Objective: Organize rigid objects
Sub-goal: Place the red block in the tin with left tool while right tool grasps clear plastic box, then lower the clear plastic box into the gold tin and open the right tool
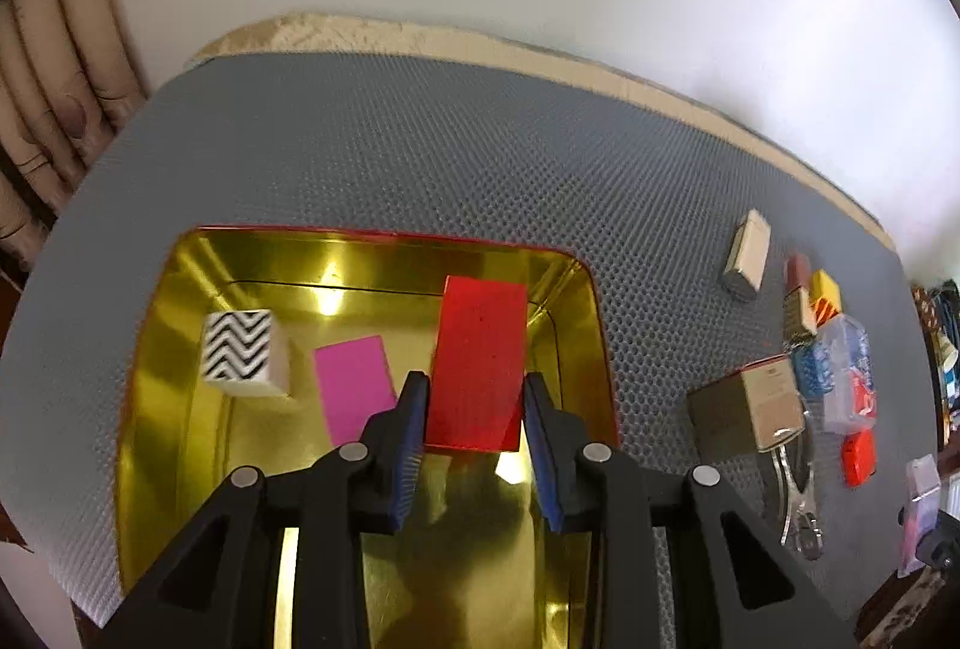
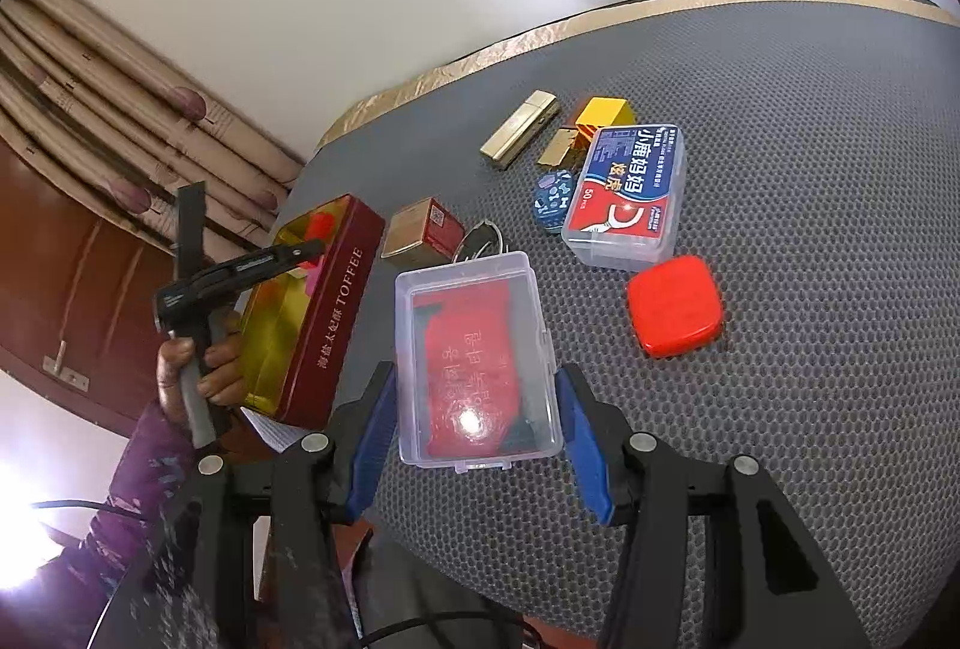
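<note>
In your left wrist view, your left gripper (image 1: 475,409) hung over the open gold-lined tin (image 1: 180,409), its jaws closed narrow on one red block (image 1: 478,358), which was held upright-ish above the tin floor. Two other pieces lay inside the tin: one zigzag black-and-white cube (image 1: 240,352) at the left and one pink block (image 1: 354,388) just beside it, partly behind your left finger. That made three pieces in or over the tin. On the grey mat (image 1: 420,138) to the right you had one beige lighter (image 1: 747,256), one brown carton (image 1: 747,409) and a tight cluster of small coloured items further right, too crowded to count reliably there.

In your right wrist view, your right gripper (image 2: 474,439) had its jaws set wide around one clear plastic case (image 2: 474,358) with a red card inside; the blue pads stood just beside its long sides, and you could not tell whether they touched it. The case rested on the mat. Beyond it lay one floss-pick box (image 2: 627,196), one red rounded square case (image 2: 675,304), one yellow block (image 2: 606,111), one blue patterned round item (image 2: 552,199), two gold lighters (image 2: 519,126) and one red-and-gold carton (image 2: 423,229). At the left stood the one toffee tin (image 2: 336,313), with your left hand (image 2: 198,367) gripping its tool above it.
</note>
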### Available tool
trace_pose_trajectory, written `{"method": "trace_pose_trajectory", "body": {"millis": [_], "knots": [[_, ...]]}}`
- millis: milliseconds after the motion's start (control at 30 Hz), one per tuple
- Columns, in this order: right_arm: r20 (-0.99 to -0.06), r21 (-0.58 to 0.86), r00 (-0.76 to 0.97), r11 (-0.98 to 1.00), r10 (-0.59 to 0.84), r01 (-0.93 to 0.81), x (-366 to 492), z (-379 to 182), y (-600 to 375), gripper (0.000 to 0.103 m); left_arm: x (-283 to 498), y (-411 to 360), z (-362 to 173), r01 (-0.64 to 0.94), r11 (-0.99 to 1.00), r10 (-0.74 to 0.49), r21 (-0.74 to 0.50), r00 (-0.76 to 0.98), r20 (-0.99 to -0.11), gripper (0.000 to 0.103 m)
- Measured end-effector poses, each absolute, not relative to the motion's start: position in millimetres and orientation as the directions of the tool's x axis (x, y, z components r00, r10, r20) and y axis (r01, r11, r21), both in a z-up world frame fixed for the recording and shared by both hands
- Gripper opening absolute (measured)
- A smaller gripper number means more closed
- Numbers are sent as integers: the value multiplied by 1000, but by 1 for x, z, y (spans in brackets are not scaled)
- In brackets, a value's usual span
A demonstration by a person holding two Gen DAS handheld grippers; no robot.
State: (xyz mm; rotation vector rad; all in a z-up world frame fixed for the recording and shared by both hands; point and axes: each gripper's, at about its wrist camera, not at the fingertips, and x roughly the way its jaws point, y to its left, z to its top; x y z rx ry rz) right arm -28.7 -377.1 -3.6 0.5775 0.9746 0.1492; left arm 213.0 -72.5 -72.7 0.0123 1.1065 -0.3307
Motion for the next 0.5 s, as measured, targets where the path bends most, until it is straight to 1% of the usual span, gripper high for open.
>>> {"method": "trace_pose_trajectory", "body": {"millis": [200,333,433,500], "knots": [[-739,523,556,844,380,118,-28,-4,-371,50,215,-68,-77,277,943,-284,-185,377,-882,33],[-736,516,557,852,384,94,-27,3,-363,50,183,-58,-50,265,951,-271,-161,455,-848,33],[-731,509,557,858,395,60,-23,12,-352,50,142,-47,-23,240,965,-223,-104,548,-806,33],[-727,507,553,862,408,30,-16,17,-341,50,113,-38,-10,223,972,-194,-75,580,-791,34]]}}
